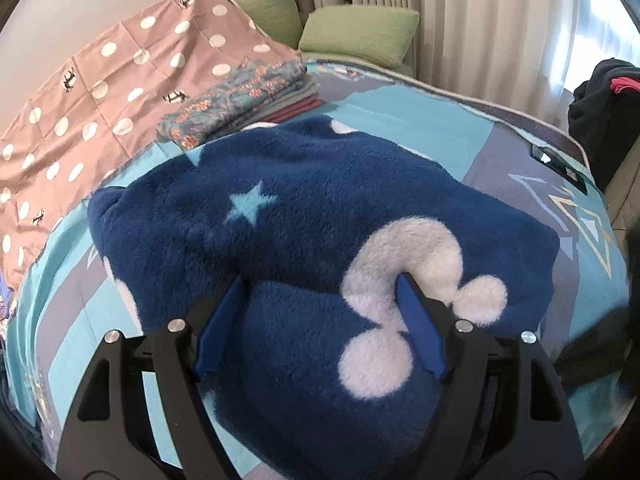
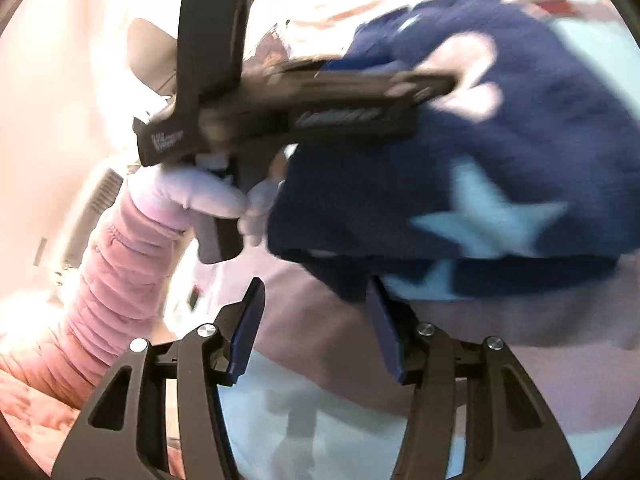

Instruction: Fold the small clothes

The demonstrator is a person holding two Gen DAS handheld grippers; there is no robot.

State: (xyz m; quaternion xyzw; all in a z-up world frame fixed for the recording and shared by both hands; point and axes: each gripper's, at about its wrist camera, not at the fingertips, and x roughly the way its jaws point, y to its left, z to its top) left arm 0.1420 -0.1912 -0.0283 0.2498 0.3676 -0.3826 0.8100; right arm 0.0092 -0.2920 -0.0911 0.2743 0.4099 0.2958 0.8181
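In the left wrist view, the left claw (image 1: 320,292) stands with its two blue fingers (image 1: 224,320) wide apart, pressed down into a dark blue fleece garment (image 1: 304,208) with white blobs and a pale star. A bulge of the fleece lies between the fingers, but they do not pinch it. The garment lies spread in the middle of a bed with a light blue patterned bedspread (image 1: 400,112). Behind the garment, touching its far edge, sits a stack of folded clothes (image 1: 244,96) with a flowered piece on top. To the left of the garment, a pink cloth with white dots (image 1: 100,88) covers the bed. Further behind the garment there are green cushions (image 1: 360,32) and a white curtain (image 1: 480,20). To the right of the garment, at the bed's edge, lies a small dark flat object (image 1: 560,168), and beyond it a dark heap of clothing (image 1: 604,100).

In the right wrist view, which is blurred, the right claw (image 2: 316,296) has its fingers (image 2: 248,328) apart and nothing sits between them; the right finger comes just beside the lower edge of the garment (image 2: 480,152). Above the garment's left part, the other black gripper (image 2: 448,80) reaches across onto the fleece. A hand in a white glove (image 2: 200,196) holds its handle, with a pink sleeve (image 2: 116,280) below, to the left of the garment. This tool and hand cover part of the garment.
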